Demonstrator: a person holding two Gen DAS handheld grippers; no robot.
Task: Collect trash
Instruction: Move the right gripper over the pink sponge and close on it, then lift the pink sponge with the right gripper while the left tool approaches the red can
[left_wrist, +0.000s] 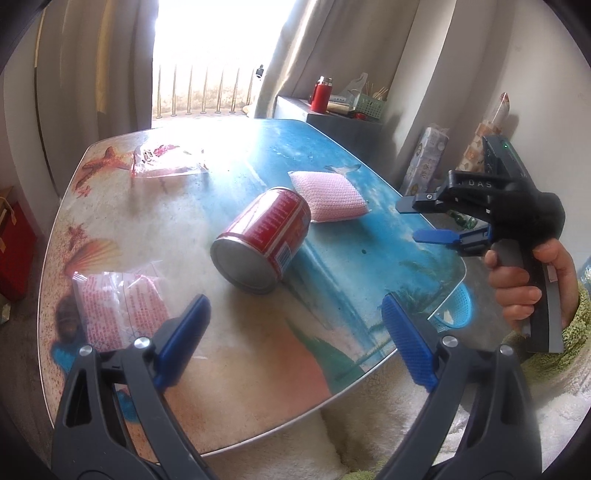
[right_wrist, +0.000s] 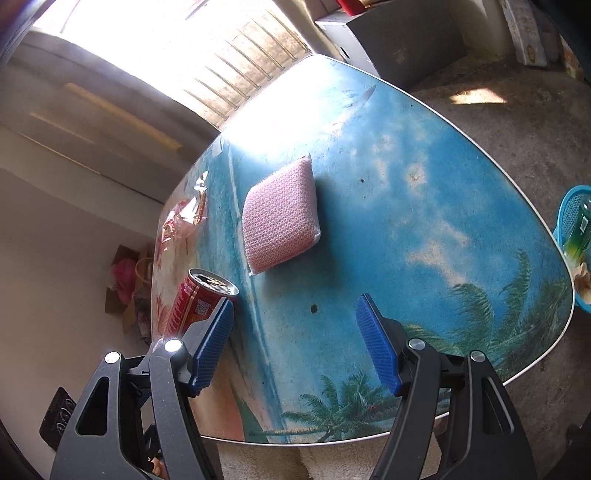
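Red can (left_wrist: 263, 240) lies on its side near the middle of the tabletop (left_wrist: 229, 369), silver base toward the left wrist cam, open top facing away toward the pink sponge (left_wrist: 327, 197). Sponge sits just beyond the can, looks close to touching it in the left view; in the right view there's a gap btwn them. Two clear plastic wrappers w/ red print: one (left_wrist: 118, 314) at the near-left edge of the tabletop, partly behind the left finger pad, the other (left_wrist: 166, 162) at the far-left corner in glare from the window.

Left gripper (left_wrist: 295, 339) hovers over the near edge, fingers spread wide, nothing btwn them; the can is ahead of the gap, not touched. Right gripper (right_wrist: 295, 343) also has its fingers apart and empty, hanging over the blue part of the tabletop; the can's top rim (right_wrist: 212, 282) peeks just past its left pad. Seen from the left cam, the right gripper is off the tabletop's right side, a hand (left_wrist: 524, 284) wrapped round its handle.

Blue mesh basket (right_wrist: 572, 221) sits on the floor by the right edge, a green bottle (right_wrist: 581, 229) inside it.
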